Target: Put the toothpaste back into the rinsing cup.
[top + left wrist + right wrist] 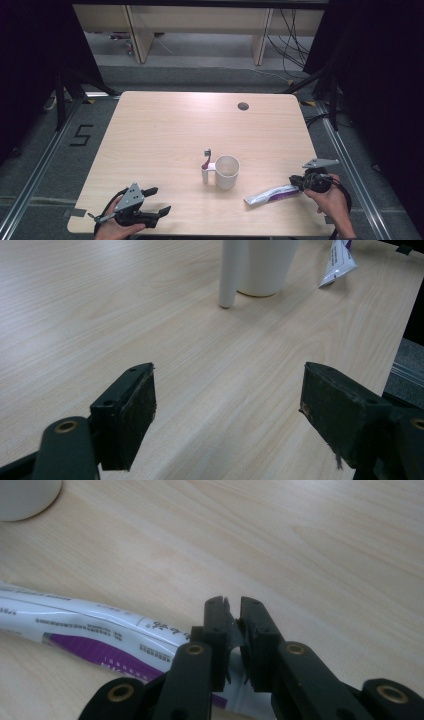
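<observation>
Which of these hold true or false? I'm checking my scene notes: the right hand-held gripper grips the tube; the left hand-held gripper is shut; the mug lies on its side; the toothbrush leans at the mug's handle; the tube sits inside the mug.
1. The right hand-held gripper is shut on the tube: true.
2. The left hand-held gripper is shut: false; its jaws stand wide apart over bare table.
3. The mug lies on its side: false; it stands upright, mouth up.
4. The toothbrush leans at the mug's handle: true.
5. The tube sits inside the mug: false; it lies on the table to the mug's right.
</observation>
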